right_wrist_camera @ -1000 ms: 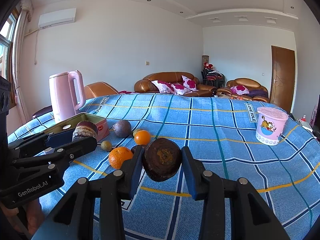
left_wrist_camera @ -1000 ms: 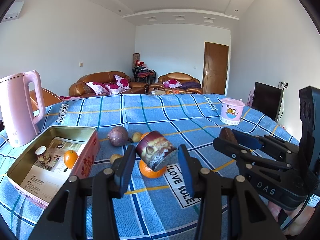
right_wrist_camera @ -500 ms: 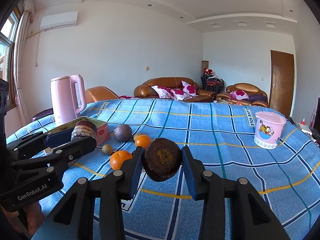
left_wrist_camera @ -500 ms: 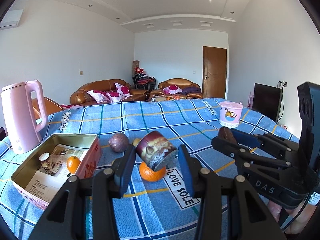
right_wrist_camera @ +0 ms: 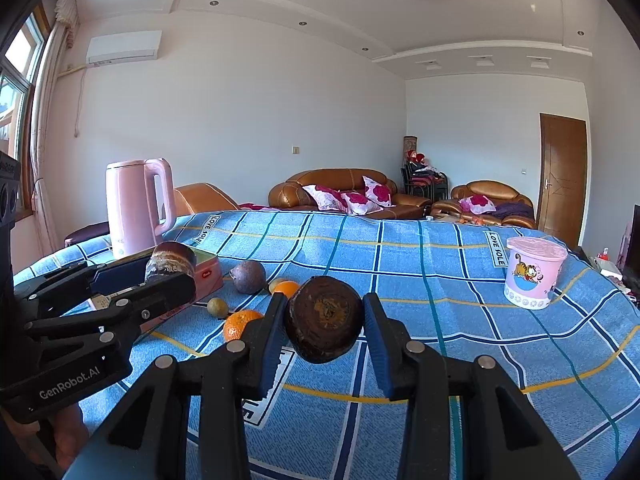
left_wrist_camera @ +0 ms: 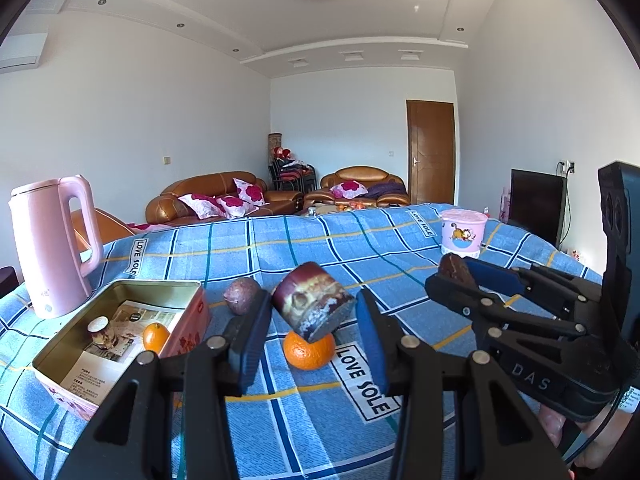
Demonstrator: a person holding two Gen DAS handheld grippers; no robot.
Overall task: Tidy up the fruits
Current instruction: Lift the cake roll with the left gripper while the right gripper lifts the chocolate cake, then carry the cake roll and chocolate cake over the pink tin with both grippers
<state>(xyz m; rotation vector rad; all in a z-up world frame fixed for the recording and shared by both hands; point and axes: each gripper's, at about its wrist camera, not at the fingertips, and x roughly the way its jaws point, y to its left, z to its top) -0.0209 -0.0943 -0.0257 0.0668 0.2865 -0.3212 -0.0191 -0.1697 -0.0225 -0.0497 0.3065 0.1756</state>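
Three oranges, one tin

Orange: top hidden behind the dark red cut piece, left wrist view. Small yellowish fruit beyond that orange: mostly covered by a second orange; kind not discernible. Small jar inside the tin: label too small to read. Person's hand: cut by frame edge.

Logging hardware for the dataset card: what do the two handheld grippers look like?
Both are black plastic scissor-linkage frames with silver rivets and blue finger pads. The right gripper has "DAS" embossed on its body and a black cable trailing at its rear; the left gripper reads "GenRobot.AI" in white. No sleeves visible.
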